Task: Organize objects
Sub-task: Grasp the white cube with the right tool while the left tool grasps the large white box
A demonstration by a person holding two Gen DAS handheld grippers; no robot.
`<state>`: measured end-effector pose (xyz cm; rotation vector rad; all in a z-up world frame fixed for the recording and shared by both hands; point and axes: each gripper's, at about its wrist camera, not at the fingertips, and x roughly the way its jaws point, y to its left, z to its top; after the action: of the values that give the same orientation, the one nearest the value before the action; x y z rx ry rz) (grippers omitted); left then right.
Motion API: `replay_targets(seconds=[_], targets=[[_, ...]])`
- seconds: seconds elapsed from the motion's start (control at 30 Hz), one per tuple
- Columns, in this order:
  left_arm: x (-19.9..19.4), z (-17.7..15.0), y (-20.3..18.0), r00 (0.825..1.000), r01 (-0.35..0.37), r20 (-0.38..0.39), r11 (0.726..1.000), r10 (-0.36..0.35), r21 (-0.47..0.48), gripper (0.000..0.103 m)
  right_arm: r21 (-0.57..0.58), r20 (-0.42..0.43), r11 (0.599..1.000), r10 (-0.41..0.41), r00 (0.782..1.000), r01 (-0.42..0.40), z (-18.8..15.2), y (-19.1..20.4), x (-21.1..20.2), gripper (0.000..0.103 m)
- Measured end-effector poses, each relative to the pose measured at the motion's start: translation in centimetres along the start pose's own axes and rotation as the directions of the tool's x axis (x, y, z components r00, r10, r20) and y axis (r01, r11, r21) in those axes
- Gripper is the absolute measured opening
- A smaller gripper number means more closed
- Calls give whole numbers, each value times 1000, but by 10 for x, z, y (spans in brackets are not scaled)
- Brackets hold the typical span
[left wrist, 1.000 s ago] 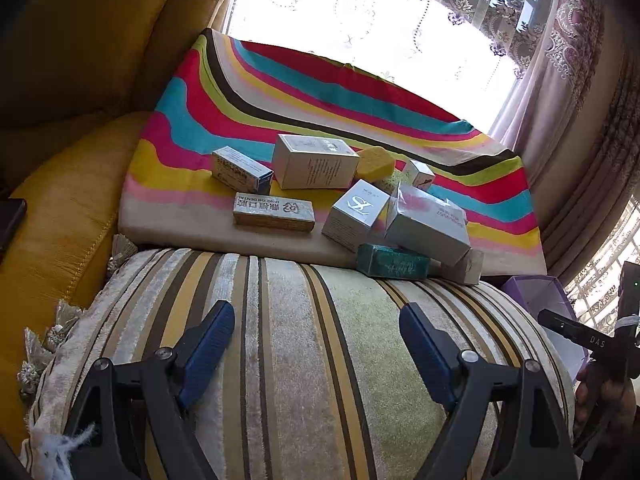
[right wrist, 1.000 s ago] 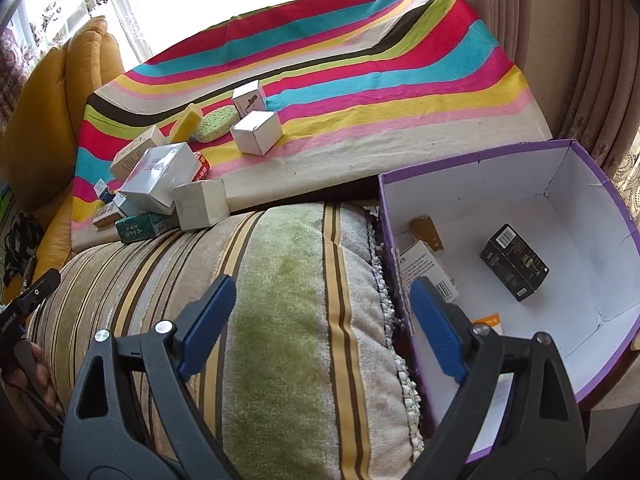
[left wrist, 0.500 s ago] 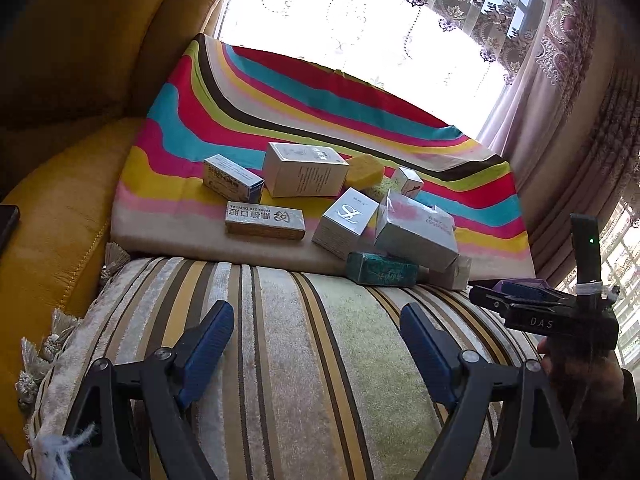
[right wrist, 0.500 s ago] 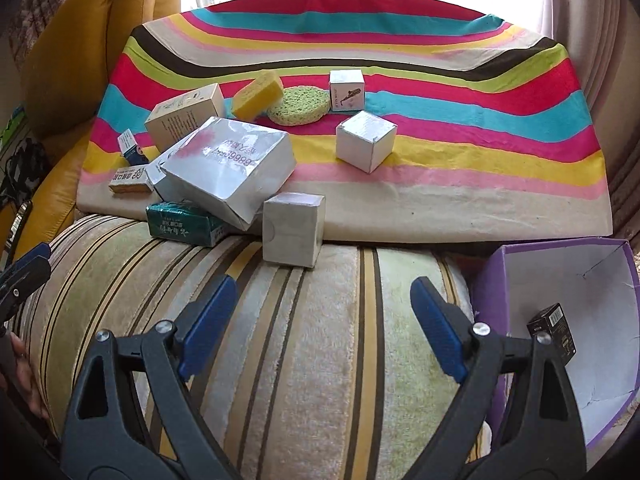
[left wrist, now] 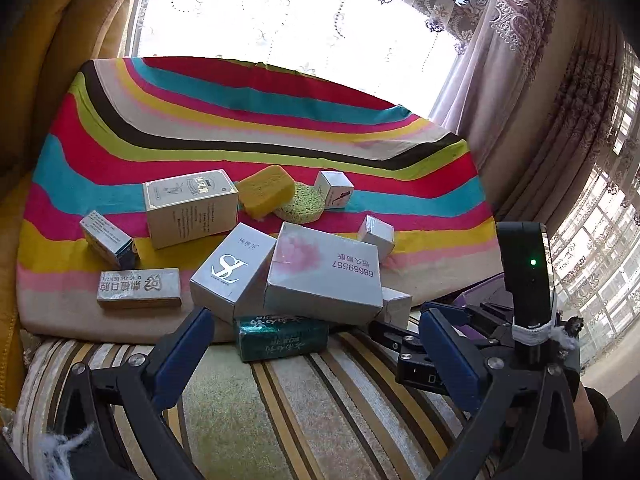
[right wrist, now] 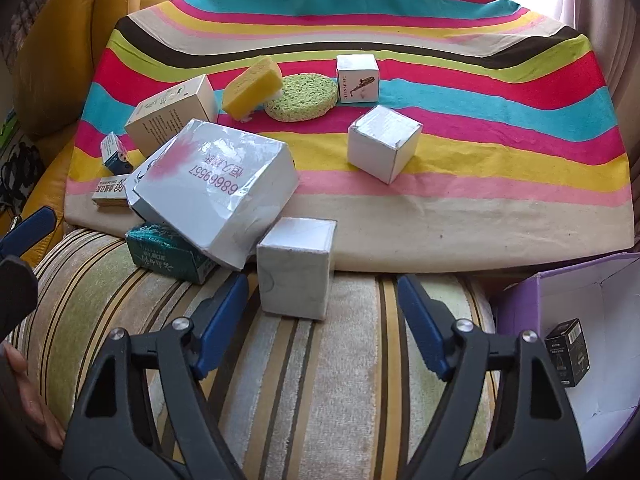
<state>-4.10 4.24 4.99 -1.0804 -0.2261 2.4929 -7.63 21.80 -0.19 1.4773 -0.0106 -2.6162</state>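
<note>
Many boxes (right wrist: 212, 190) on striped cloth (right wrist: 480, 92)

A rainbow-striped cloth (right wrist: 460, 128) covers a flat surface; in front of it is a striped cushion (right wrist: 320, 380); on the cloth lie a yellow sponge (right wrist: 252, 86) leaning on a round green sponge (right wrist: 302, 97), two small white cubes (right wrist: 357, 78) (right wrist: 383, 148), a tall cream box (right wrist: 172, 114) and a flat long box (left wrist: 138, 288); a white cube (right wrist: 296, 266) and a green box (right wrist: 168, 254) sit at the cushion's edge.
</note>
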Motion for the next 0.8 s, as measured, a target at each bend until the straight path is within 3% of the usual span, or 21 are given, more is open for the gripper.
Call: replay_targets(seconds=[0.23,0.57,0.67,0.73,0.8], targets=[[44,18,-16,994,-29,-109,999,32,24,103,30,-17,998,57,998,-57,0,-5,8,59],[76,18,-20,971,-104,-209,993,113,52,103,61,-12,992,113,994,-112,-2,-12,13,39],[81,14,-23,963,-142,-218,986,157,85,103,60,-6,991,121,993,-120,-3,-11,12,38],[83,12,-25,962,-142,-221,985,161,98,94,61,-2,990,129,992,-129,-3,-11,12,38],[82,11,-27,963,-147,-212,983,168,110,92,64,6,988,137,991,-137,-3,-12,12,38]])
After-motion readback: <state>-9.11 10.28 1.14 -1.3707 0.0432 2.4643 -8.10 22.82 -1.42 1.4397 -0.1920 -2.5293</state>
